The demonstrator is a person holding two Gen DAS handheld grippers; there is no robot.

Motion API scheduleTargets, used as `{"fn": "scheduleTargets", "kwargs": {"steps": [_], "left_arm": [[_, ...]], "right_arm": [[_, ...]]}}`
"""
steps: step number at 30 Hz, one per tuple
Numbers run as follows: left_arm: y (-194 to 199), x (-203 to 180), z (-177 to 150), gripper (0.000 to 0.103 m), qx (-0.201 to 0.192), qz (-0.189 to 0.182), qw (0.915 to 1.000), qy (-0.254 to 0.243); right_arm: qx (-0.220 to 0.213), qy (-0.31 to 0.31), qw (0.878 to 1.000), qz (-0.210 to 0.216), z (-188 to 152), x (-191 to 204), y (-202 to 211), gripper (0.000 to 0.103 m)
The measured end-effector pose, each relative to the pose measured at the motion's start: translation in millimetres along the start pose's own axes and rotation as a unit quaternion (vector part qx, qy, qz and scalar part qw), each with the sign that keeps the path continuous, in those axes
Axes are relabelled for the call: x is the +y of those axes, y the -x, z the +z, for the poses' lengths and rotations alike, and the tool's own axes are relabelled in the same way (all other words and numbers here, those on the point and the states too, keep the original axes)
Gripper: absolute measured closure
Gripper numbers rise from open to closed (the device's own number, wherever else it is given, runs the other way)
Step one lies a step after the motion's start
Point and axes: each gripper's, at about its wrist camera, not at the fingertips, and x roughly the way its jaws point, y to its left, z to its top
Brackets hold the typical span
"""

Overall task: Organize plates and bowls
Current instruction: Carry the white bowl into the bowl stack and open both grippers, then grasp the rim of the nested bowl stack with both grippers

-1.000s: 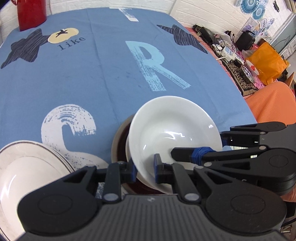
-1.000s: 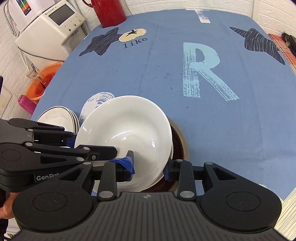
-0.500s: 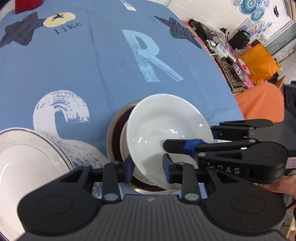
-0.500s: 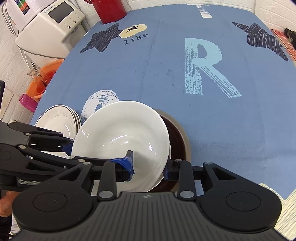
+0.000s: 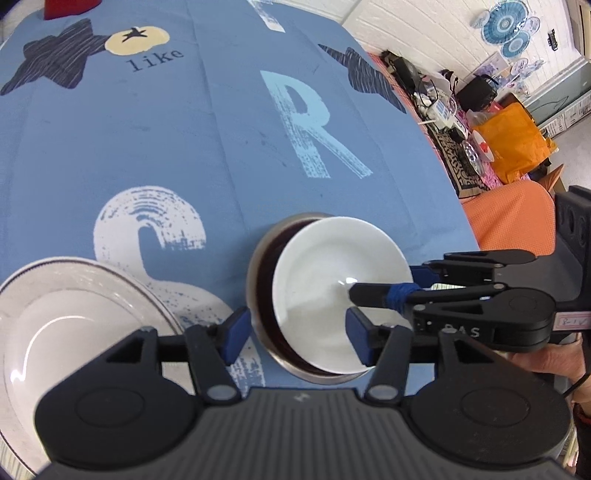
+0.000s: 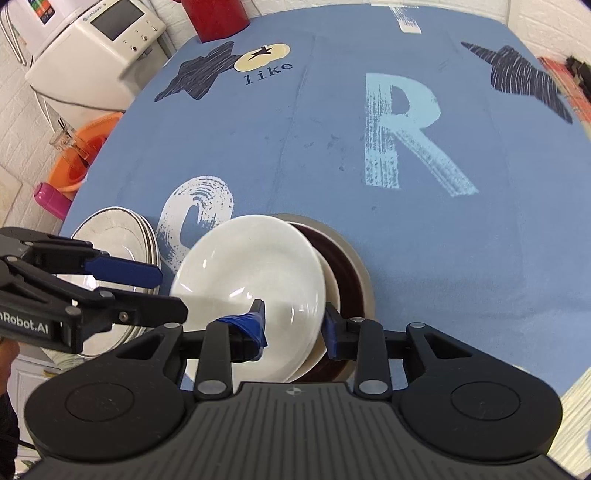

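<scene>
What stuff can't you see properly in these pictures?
- Brown dish: its inside is mostly covered by the white bowl, both views.
- Plate stack: cut off by the left view's edge; the left tongs cover it in the right view.
- Red container: top cropped, both views.
- Side-table clutter: too small.
</scene>
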Motion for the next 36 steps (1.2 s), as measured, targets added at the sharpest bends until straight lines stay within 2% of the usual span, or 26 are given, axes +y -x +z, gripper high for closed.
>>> {"fn": "scheduleTargets", "kwargs": {"steps": [3, 7, 10, 13, 17, 20, 23, 26, 28, 29, 31, 36], "left_arm": [[4.4, 1.8, 1.3, 0.047, -0.008, 0.000, 1.0000, 0.003], [10.5, 1.8, -0.5, 0.047, -0.027, 0.007, 0.9996, -0.001], [18.3, 0.0, -5.7, 0.046, -0.058, 0.026, 0.9980, -0.008], [29.4, -3.2, -13.8, 0.045, -0.098, 0.040, 0.9943, -0.019], [49.0, 1.1, -25.1, 0.043, -0.145, 0.047, 0.9881, -0.021], [61.9, 10.4, -42.4, 0.042, -0.181, 0.064, 0.9813, -0.014], [67.7, 23.2, -64.7, 0.042, -0.213, 0.077, 0.9738, 0.013], [65.9, 34.4, -88.2, 0.042, -0.238, 0.082, 0.9663, 0.054], [62.8, 36.8, -101.8, 0.042, -0.248, 0.096, 0.9619, 0.065], [61.2, 37.5, -105.9, 0.042, -0.250, 0.103, 0.9604, 0.068], [60.2, 38.0, -113.5, 0.042, -0.254, 0.111, 0.9583, 0.070], [63.2, 35.7, -112.8, 0.042, -0.265, 0.102, 0.9575, 0.054]], "right_arm": [[-0.006, 0.016, 0.999, -0.031, 2.8, 1.0, 7.6, 0.086], [-0.015, 0.008, 0.999, -0.033, -1.1, -6.9, 13.1, 0.086], [-0.040, -0.009, 0.998, -0.038, -4.7, -14.8, 20.5, 0.085], [-0.083, -0.051, 0.995, -0.026, -12.8, -24.8, 32.4, 0.085], [-0.146, -0.109, 0.983, -0.032, -31.5, -28.9, 46.1, 0.084], [-0.176, -0.157, 0.971, -0.027, -48.9, -26.4, 51.1, 0.084], [-0.223, -0.158, 0.962, 0.018, -69.7, -17.7, 50.4, 0.083], [-0.273, -0.132, 0.952, 0.037, -84.6, -2.9, 45.3, 0.083], [-0.302, -0.141, 0.942, 0.040, -95.1, 2.8, 41.1, 0.083], [-0.309, -0.147, 0.939, 0.042, -99.1, 4.7, 37.8, 0.083], [-0.299, -0.155, 0.940, 0.051, -102.5, 6.6, 31.4, 0.083], [-0.297, -0.176, 0.937, 0.056, -110.0, 5.9, 30.6, 0.082]]}}
